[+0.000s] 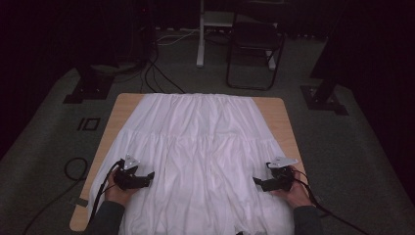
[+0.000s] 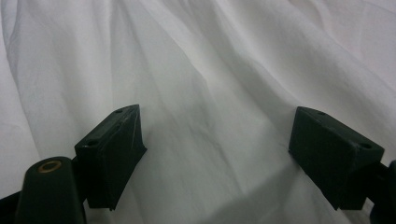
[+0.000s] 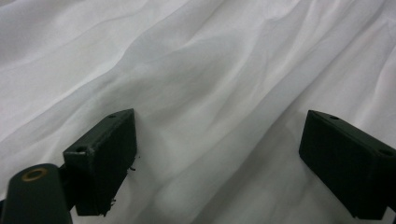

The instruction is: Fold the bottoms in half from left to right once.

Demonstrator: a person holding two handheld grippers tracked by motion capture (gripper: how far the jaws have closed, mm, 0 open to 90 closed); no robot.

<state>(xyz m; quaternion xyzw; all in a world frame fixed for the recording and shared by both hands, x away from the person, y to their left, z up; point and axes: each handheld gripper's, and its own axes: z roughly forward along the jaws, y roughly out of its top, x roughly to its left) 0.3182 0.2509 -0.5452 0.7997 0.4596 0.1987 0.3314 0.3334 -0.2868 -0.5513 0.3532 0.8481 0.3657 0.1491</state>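
Dark carpet and a folding chair [image 1: 254, 46] frame a light wooden table [image 1: 122, 105], and nearly all of its top lies under a white gathered skirt [image 1: 200, 147], waistband at the far edge and hem spilling over the near edge toward the person. The left gripper [image 1: 149, 176] rests low on the cloth near the left hem, the right gripper [image 1: 257, 182] mirrors it near the right hem, and both point inward. In the left gripper view the black jaws stand wide apart with only fabric [image 2: 210, 93] between them, pinching nothing; the right gripper view shows the same, jaws spread over rippled cloth [image 3: 219, 93]. The material looks thin, soft and matte, probably light cotton, falling in long shallow folds from a shirred band, with a tiered seam crossing the middle. The likely risk is a poor grab: closing on such slack cloth may catch a single layer or a loose ridge instead of the hem, so a lift would drag the skirt askew. Uneven pulls from the two sides could bunch the middle, and the overhanging hem could slide the whole garment off the near edge.
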